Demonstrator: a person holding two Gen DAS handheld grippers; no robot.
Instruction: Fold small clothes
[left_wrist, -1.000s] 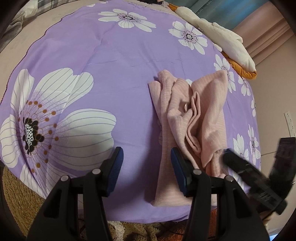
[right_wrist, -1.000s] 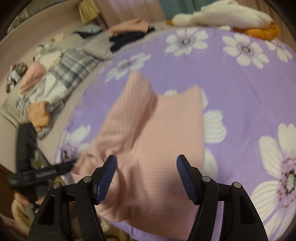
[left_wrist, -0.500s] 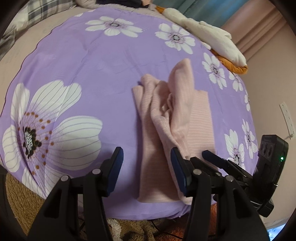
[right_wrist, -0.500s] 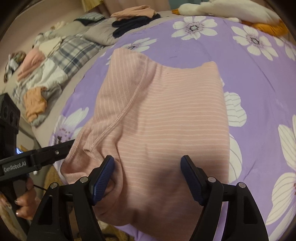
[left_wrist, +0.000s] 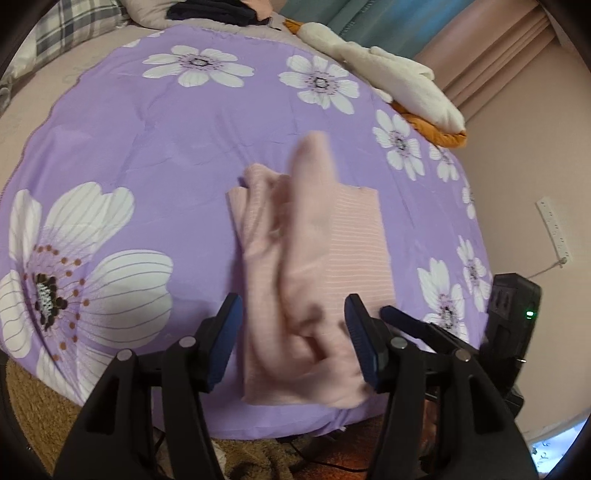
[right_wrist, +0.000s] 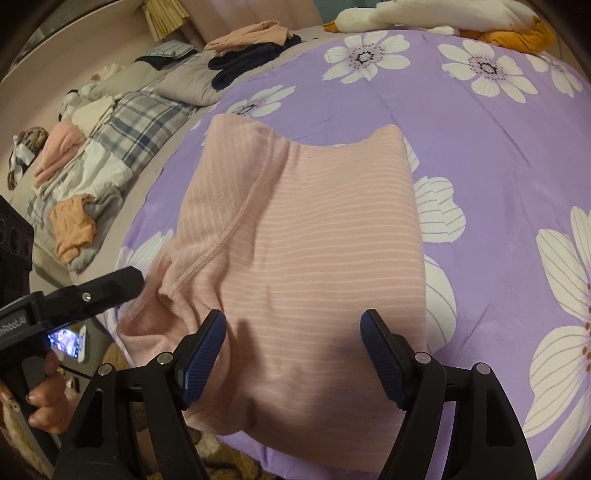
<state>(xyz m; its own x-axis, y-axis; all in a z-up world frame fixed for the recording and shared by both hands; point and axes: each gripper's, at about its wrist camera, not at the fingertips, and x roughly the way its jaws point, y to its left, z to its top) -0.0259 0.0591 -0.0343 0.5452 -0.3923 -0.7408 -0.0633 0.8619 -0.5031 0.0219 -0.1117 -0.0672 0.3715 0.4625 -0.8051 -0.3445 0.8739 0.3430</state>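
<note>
While the pink striped garment (right_wrist: 314, 258) lies near the front edge of the purple flowered bedspread (left_wrist: 147, 147), one half now sits doubled over the other, where a second ago it hung loose and crumpled. The left claw (left_wrist: 291, 336) is opening astride its bunched edge, gripping nothing; the right claw (right_wrist: 293, 358) stands wide and empty. The lengthwise fold looks done; a crosswise one probably follows.
</note>
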